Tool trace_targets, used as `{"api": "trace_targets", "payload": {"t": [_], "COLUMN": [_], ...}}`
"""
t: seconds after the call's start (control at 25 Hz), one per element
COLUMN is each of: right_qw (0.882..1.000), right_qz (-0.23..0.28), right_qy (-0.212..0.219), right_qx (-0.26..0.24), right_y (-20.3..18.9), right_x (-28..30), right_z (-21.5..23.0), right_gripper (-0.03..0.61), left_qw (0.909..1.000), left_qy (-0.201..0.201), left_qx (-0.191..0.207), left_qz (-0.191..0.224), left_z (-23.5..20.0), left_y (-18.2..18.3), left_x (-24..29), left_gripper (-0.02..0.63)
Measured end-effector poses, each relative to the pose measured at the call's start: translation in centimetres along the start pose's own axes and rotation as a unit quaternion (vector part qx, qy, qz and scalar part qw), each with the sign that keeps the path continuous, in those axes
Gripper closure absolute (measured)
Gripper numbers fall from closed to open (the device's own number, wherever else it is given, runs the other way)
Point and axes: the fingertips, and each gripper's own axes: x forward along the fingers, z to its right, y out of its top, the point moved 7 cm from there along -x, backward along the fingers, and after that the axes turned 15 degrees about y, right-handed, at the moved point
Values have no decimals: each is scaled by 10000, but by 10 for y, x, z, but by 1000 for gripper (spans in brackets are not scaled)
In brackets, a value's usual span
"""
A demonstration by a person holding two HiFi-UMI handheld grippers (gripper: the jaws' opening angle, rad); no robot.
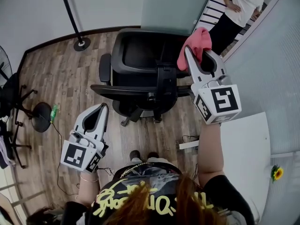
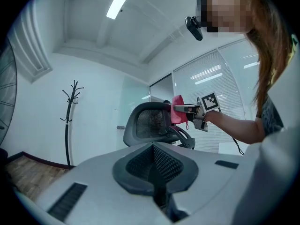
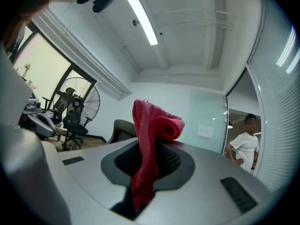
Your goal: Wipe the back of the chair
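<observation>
We have the right gripper (image 1: 199,55) shut on a pink-red cloth (image 1: 196,41); one fold is clamped between the jaws and the rest rolls over past their tips. The left gripper (image 1: 99,110) hangs low at the near left, jaws pressed together with nothing between them, well apart from the work.

The black chair (image 1: 140,55) stands on the wooden floor (image 1: 61,78) just ahead of us, with its backrest (image 1: 126,90) on the near side. In the left gripper view the cloth sits at the upper right corner of the mesh; we cannot tell whether it touches the frame or hangs just beside it.

We judge the wipe to be at its start. To do it well we would press the bunched part of the cloth flat to the back rather than lead with the hard jaw tips, which could snag the mesh. We would then sweep from the right edge to the left in overlapping passes, working from the top down. The chair looks likely to swivel or roll under pressure (its base appears to ride on castors), so the idle left gripper could steady the frame. Only a narrow fold is held, so a hard drag might pull the cloth free; light, even pressure seems wiser.

As for writing, the cubes (image 1: 219,103) carry only black square markers. The yellow lettering on the dark shirt (image 1: 140,196) at the near edge is too foreshortened to read. We can see no brand on the chair or the cloth.
</observation>
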Motion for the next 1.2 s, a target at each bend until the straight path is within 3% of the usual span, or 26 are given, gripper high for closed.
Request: {"api": "trace_targets", "payload": {"t": [0.48, 0.8, 1.2], "right_qw": [9990, 9950, 9821], "right_qz": [-194, -596, -1106], "right_qy": [385, 544, 909], "right_qx": [-133, -582, -1226], "right_y": [23, 38, 46], "right_x": [31, 61, 103], "right_z": [-31, -53, -83], "right_gripper": [518, 518, 518], "left_qw": [9999, 9999, 9996], "left_qy": [-63, -18, 159], "left_qx": [-100, -168, -215], "left_qz": [29, 36, -2], "left_z": [-16, -25, -42], "left_y": [-4, -7, -12], "left_x": [-1, -8, -21], "left_gripper": [618, 618, 618]}}
